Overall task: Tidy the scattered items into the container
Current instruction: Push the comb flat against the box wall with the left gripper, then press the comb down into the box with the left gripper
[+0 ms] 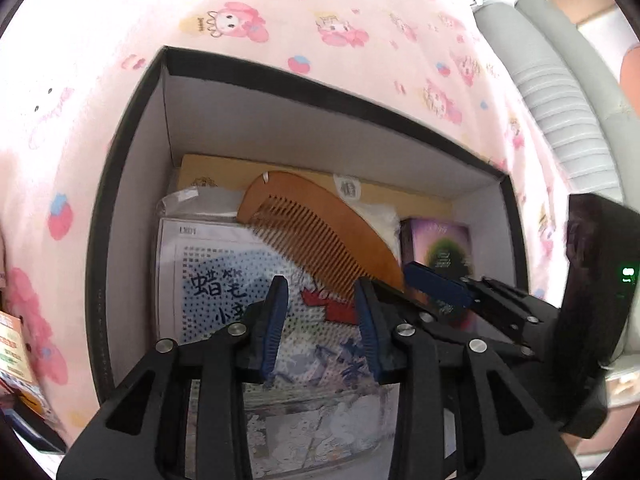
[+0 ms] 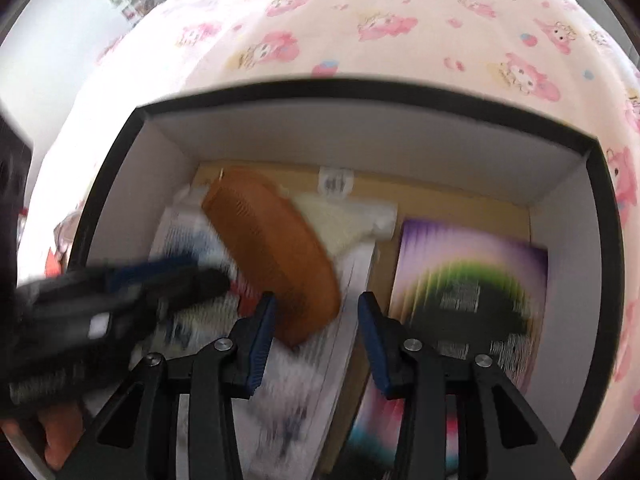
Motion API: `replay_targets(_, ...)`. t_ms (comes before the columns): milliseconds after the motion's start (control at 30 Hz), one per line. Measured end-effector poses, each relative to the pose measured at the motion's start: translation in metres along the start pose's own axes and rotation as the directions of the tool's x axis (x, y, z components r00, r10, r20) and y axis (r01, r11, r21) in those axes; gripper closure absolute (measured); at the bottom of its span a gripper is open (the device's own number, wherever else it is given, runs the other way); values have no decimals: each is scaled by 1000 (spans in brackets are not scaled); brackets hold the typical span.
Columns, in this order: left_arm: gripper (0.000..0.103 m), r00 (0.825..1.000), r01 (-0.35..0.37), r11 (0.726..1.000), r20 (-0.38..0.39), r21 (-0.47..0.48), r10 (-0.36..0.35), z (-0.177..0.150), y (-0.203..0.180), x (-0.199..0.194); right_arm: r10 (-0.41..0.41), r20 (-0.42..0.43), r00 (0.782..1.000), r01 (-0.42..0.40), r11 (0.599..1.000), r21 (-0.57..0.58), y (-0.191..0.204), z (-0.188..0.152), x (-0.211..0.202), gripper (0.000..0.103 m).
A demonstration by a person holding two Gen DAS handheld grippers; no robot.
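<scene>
A: Covering everything underneath is a pink cartoon-print sheet [image 1: 280,20], and the black box [image 1: 120,184] with white inner walls sits on it. Whether that surface is a bed or a tabletop, I cannot tell.

B: What is the biggest thing inside the box?

A: A tan flat board [image 1: 224,168] along the far wall, then a printed sheet pack [image 1: 208,280] with blue dots and Chinese characters on the left side. On the right stands a purple box [image 2: 472,276], blurred in the right wrist view.

B: And the comb?

A: The wooden comb [image 1: 320,224] lies inside the box, slanted across the printed pack and a white plastic bag [image 1: 380,216], teeth toward the near left.

B: The grippers?

A: Both hang over the box's open top. The left gripper [image 1: 322,320] has its jaws parted with nothing between them, above the printed pack. The right gripper [image 2: 316,336] also has its jaws spread and empty, its left pad [image 2: 262,344] just beside the comb's near end in that view; whether it touches is unclear.
</scene>
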State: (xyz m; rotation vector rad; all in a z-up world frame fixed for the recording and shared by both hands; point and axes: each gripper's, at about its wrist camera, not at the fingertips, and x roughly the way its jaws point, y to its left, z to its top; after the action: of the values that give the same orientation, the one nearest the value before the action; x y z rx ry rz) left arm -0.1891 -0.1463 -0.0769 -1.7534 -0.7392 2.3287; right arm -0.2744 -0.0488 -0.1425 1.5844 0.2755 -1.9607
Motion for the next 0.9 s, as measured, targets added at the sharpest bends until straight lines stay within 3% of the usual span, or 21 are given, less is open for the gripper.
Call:
replay_targets(267,68,1000,2,1000,-7,22,-2,5,-5,3,-77,88,993,68,992,105,-27,1,-25,66)
replay_targets(433,68,1000,5,999,-10,42,-5,-3,-14,10,-36,74,997,29,995,101,-29,-8,-30,66)
replay_targets(600,68,1000,11,1000,16,-7,-11,-2,4,0,-36,104,994,25,994,105,-27,10,-27,66)
replay_targets(733,68,999,11,1000,37,-9,-10,-1,3,-2,-17,44,999,11,989,149,-31,17,-15,66)
replay_targets(833,68,997,15,1000,69,-8,-15,0,3,-6,-19,52,998,12,993,121,-25,26,-6,66)
replay_targets(900,68,996,15,1000,86,-2,-15,0,3,-8,33,54,998,-39,993,109,-18,30,-3,66)
